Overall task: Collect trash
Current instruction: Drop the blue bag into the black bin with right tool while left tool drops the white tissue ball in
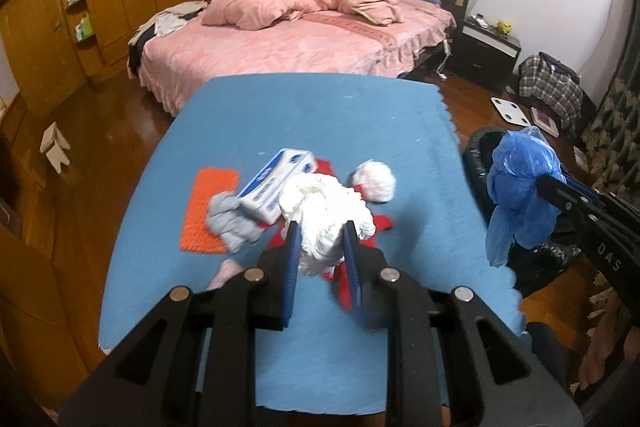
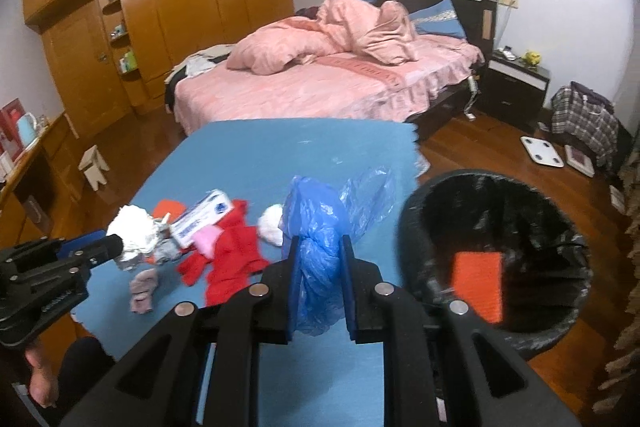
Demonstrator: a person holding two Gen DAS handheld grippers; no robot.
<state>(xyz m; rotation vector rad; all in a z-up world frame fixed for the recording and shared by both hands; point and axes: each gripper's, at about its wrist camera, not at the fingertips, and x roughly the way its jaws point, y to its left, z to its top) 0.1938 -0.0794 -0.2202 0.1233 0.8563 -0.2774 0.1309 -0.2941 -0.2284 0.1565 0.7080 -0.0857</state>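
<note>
Over blue table (image 1: 304,115), left tool (image 1: 320,239) pinches white bag (image 1: 324,211); right tool (image 2: 320,251) pinches blue bag (image 2: 316,227).

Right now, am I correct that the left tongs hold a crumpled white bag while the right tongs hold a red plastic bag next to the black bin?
Not quite: the bag in the right tongs is blue, not red, as the right wrist view shows. The blue plastic bag hangs beside the black bin, and the left tongs do hold the crumpled white bag.
</note>
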